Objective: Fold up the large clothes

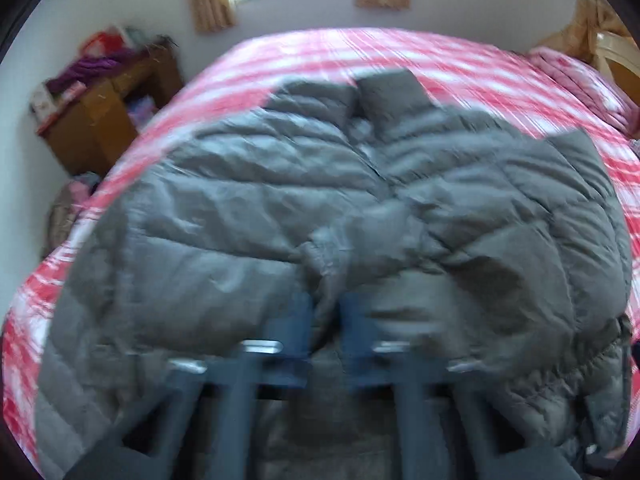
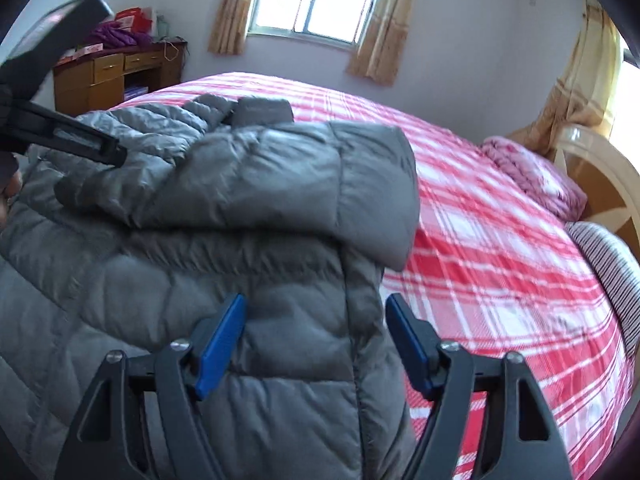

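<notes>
The grey puffer jacket (image 1: 320,208) is lying across the middle of the frame on the plaid bed (image 1: 460,60). The left gripper (image 1: 325,320) is pinching a jacket fold; the right gripper (image 2: 316,344), jaws spread, is straddling the hem, so it should be biting deep before lifting.

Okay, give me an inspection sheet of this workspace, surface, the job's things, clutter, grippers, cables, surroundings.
Surface: bed with a red and white plaid cover.
Job's things: grey puffer jacket spread on the bed, one part folded over the body.
Clutter: pink blanket and striped pillow at the headboard end.
Grippers: left gripper shut on a fold of the jacket, view blurred; right gripper open, fingers over the jacket's edge.
Cables: nothing seen.
Surroundings: wooden desk piled with purple cloth and boxes, curtained window, headboard.
</notes>
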A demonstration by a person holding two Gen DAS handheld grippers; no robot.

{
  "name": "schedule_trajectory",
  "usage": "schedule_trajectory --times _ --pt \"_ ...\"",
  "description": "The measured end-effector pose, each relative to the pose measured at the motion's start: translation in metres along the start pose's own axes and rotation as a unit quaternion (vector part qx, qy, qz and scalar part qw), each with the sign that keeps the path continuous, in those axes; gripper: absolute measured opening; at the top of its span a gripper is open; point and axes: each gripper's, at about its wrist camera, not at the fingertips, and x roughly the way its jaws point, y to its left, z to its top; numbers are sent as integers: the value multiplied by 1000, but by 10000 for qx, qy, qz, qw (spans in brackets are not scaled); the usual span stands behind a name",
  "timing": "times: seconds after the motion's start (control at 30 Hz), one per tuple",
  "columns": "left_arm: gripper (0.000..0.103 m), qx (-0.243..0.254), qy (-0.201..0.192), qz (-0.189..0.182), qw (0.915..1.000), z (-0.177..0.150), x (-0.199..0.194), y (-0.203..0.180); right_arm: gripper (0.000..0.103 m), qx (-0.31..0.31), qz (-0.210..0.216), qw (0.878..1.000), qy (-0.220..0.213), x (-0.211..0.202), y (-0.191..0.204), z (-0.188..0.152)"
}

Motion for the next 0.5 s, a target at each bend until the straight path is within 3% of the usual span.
schedule_trajectory --times 0.03,0.27,0.4,0.5 --pt "10 44 -103 138 9998 -1 -4 -2 88 44 2 10000 39 0 -3 -3" --pt "6 316 -672 738 9945 -9 -32 28 92 401 225 9983 352 7 -20 -13" --pt "7 336 -506 960 9935 -19 -21 42 94 379 161 9984 376 7 -15 -15" --pt "11 211 -410 873 9951 -21 -16 45 94 363 327 9972 562 11 -16 -15"
